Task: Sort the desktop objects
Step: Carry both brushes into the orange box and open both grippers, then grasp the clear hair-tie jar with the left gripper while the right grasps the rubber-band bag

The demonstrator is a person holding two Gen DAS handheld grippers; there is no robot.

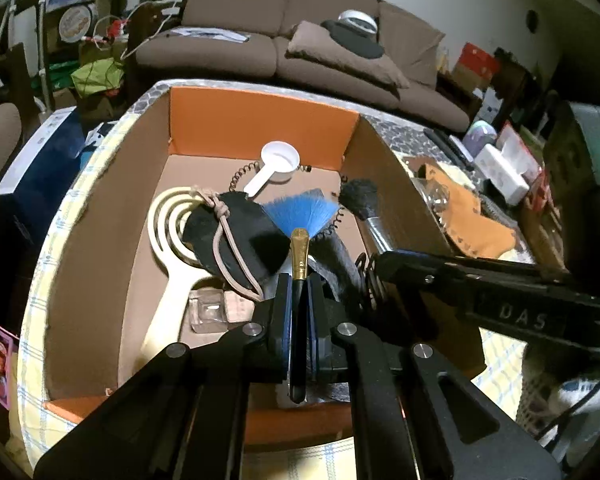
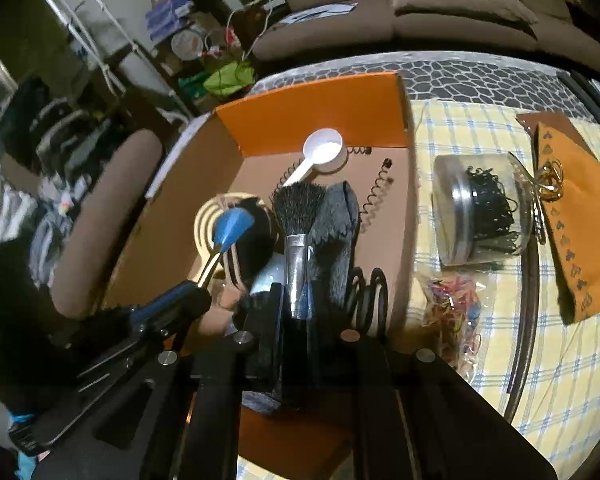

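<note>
left wrist view: two brushes held over the box, drop-off looks next

left wrist shot has the left gripper (image 1: 300, 300) clamped on the handle of a blue fan brush (image 1: 302, 216), bristles fanned out just ahead of the fingertips. right gripper (image 2: 298, 300) is clamped the same way on a black powder brush (image 2: 298, 204) with a silver ferrule. both brushes hang over the open orange cardboard box (image 1: 260, 120), which sits right below and ahead of both grippers.

my guess on the step: we're at the "put it in the box" part of sorting. next move should just be lowering each brush to a free bit of floor and letting the jaws go. space under the grippers is crowded, so the far end near the white scoop (image 1: 278, 162) looks easier.

count inside the box: one scoop, one cream swirl paddle thing (image 1: 172, 248), one black pouch (image 1: 240, 236) with a tan cord, one grey felt piece (image 2: 336, 224), at least two thin springs (image 2: 376, 194).

off to the right of the right gripper, on the checked cloth: one clear jar of black hair ties (image 2: 480, 212), one bag of coloured elastics (image 2: 456, 308), one orange cloth (image 2: 580, 216).
</note>
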